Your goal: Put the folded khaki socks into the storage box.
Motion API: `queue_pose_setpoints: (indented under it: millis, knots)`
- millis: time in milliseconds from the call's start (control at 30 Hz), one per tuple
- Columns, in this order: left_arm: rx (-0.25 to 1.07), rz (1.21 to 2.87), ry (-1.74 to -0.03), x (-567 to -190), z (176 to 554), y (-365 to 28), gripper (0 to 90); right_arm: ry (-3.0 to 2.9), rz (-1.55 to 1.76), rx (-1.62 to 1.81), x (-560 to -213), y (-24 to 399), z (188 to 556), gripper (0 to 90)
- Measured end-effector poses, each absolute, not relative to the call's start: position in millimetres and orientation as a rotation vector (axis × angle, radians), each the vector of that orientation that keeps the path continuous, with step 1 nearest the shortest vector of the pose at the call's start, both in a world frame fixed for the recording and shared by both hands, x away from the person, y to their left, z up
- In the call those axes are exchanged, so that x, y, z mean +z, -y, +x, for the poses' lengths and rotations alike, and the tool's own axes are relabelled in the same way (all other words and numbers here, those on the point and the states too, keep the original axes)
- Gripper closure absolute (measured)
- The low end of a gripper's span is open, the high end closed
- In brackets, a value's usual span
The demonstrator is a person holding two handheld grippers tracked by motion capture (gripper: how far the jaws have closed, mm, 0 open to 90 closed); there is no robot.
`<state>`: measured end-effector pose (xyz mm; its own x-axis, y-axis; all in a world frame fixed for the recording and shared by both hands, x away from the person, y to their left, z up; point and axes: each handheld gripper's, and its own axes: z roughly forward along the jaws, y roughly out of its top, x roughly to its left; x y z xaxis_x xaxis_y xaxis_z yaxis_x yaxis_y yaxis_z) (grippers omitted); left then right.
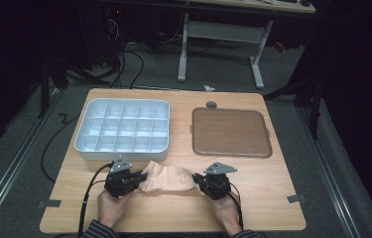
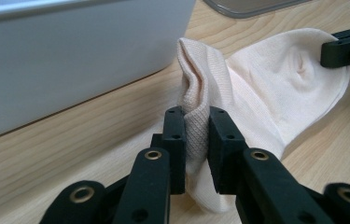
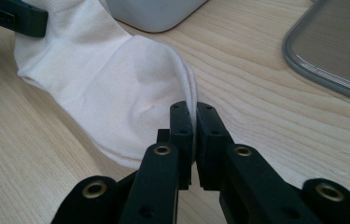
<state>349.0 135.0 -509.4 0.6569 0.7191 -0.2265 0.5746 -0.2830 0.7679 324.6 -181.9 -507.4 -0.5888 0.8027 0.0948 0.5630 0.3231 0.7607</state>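
Wooden table (image 1: 173, 208) is seen from above in the high view, with a pale sock (image 1: 168, 179) stretched between two hand-held grippers near the front edge. The sock is gripped at one end by the left gripper (image 1: 141, 178) and at the other by the right gripper (image 1: 197, 181). A white compartment tray (image 1: 123, 151) is placed just behind the sock on the left, and a brown flat tray (image 1: 231, 133) sits to the right of it, apart from the sock.

From the left gripper view, the left gripper (image 2: 196, 135) is shown clamped on a bunched fold of the ribbed end of the sock (image 2: 256, 88), the fabric pinched tight between the jaws. The wall of the white compartment tray (image 2: 70, 60) is seen close by, and the other gripper's jaw is seen gripping the far end of the sock.

From the right gripper view, the right gripper (image 3: 194, 135) is shown closed almost fully on a thin edge of the sock (image 3: 102, 79), whose cloth is held between the jaws. A corner of the white compartment tray (image 3: 158, 14) is seen beyond the sock, and the rim of the brown flat tray (image 3: 331, 51) is seen to the right.
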Motion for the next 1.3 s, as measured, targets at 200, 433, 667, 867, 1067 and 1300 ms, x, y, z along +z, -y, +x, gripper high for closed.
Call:
queue_pose_setpoints:
  millis: [200, 433, 667, 867, 1067, 1300]
  knots:
    - [0.196, 1.985, -0.984, -509.2, 350.6, -122.8, 78.8, -2.275, 1.242, 1.119, -505.2, 191.6, 322.8, 86.4]
    - [0.187, 1.99, -0.973, -510.5, 352.6, -114.5, 78.7, -2.25, 1.257, 1.12, -504.1, 201.7, 321.6, 86.4]
    - [0.204, 2.009, -0.957, -513.0, 356.7, -105.3, 77.8, -2.238, 1.269, 1.097, -504.6, 209.8, 322.8, 86.4]
    - [0.206, 2.016, -0.955, -517.6, 360.0, -100.2, 77.8, -2.239, 1.278, 1.072, -507.7, 213.6, 326.3, 86.4]
    - [0.251, 2.053, -0.948, -524.0, 362.2, -98.1, 77.2, -2.247, 1.296, 1.055, -516.1, 214.1, 333.7, 86.3]
    - [0.274, 2.083, -0.966, -530.6, 365.1, -97.2, 73.7, -2.256, 1.316, 1.035, -526.8, 213.6, 336.5, 85.8]
